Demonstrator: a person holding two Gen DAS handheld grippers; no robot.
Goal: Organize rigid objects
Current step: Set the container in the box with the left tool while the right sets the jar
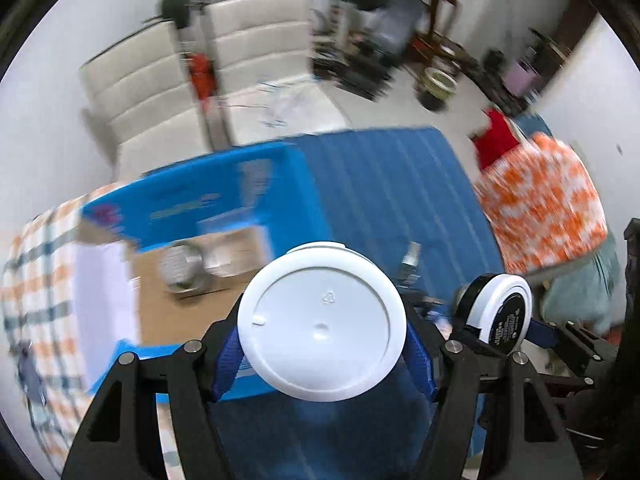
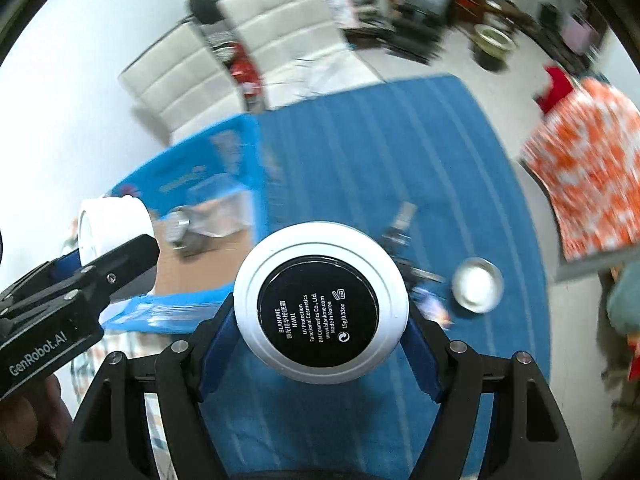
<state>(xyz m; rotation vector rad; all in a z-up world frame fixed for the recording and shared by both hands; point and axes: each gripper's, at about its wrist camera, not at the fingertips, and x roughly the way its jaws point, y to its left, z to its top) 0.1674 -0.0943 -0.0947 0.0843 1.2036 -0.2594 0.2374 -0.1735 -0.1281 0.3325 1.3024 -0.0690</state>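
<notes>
My left gripper (image 1: 322, 342) is shut on a white round jar (image 1: 322, 322), its flat base facing the camera, held above the blue mat (image 1: 392, 184). My right gripper (image 2: 320, 326) is shut on a white cosmetics compact (image 2: 320, 306) with a black label. The compact also shows in the left wrist view (image 1: 500, 312), to the right of the jar. The jar and left gripper show in the right wrist view (image 2: 114, 226) at the left. An open blue cardboard box (image 1: 208, 208) with a metal piece (image 1: 184, 264) inside lies to the left.
A small metal dish (image 2: 478, 284) and a small dark item (image 2: 400, 224) lie on the mat. A plaid cloth (image 1: 40, 264) covers the table's left. An orange-white cloth (image 1: 548, 204) lies to the right. White sofa (image 1: 224, 76) behind.
</notes>
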